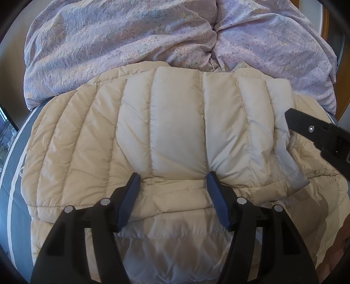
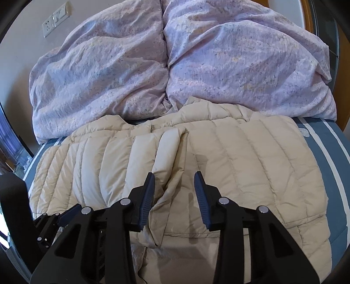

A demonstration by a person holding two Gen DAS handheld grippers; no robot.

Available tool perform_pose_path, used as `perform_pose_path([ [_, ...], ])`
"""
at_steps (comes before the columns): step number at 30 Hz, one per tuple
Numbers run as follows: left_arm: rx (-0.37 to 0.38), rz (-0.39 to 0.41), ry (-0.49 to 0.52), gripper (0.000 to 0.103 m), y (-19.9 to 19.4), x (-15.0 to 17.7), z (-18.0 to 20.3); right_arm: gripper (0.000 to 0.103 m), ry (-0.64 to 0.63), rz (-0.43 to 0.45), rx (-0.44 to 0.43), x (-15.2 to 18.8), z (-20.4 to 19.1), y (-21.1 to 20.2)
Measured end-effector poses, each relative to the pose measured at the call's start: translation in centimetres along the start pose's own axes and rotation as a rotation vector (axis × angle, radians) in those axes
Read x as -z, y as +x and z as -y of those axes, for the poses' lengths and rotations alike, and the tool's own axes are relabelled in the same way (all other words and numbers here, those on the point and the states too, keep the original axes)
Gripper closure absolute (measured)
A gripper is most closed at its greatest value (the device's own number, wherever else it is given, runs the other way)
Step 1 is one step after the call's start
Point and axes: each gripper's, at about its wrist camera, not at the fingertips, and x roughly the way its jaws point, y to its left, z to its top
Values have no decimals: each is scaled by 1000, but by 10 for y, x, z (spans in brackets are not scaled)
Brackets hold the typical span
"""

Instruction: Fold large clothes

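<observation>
A beige quilted puffer jacket (image 1: 175, 122) lies spread on the bed, one part folded over onto the rest. It also shows in the right wrist view (image 2: 240, 157). My left gripper (image 1: 174, 178) is open, its blue pads resting on the edge of the folded layer without pinching it. My right gripper (image 2: 174, 177) is open and empty just above the jacket, next to the folded layer's edge. The right gripper's body also shows at the right of the left wrist view (image 1: 317, 135). The left gripper's body shows low left in the right wrist view (image 2: 50, 225).
A crumpled lilac duvet (image 2: 175, 65) is heaped at the far side of the bed. The blue bedsheet with white stripes (image 2: 323, 139) shows beside the jacket. A wall with a socket plate (image 2: 55, 18) stands at the far left.
</observation>
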Motion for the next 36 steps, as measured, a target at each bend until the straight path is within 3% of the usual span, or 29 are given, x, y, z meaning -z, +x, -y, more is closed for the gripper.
perform_pose_path([
  [15,0,6,-1,40,0,-1,0,70,0,-103,67,13,11,30],
  [36,-9,29,9,37,3,1,2,72,-58,-125,158,18,6,38],
])
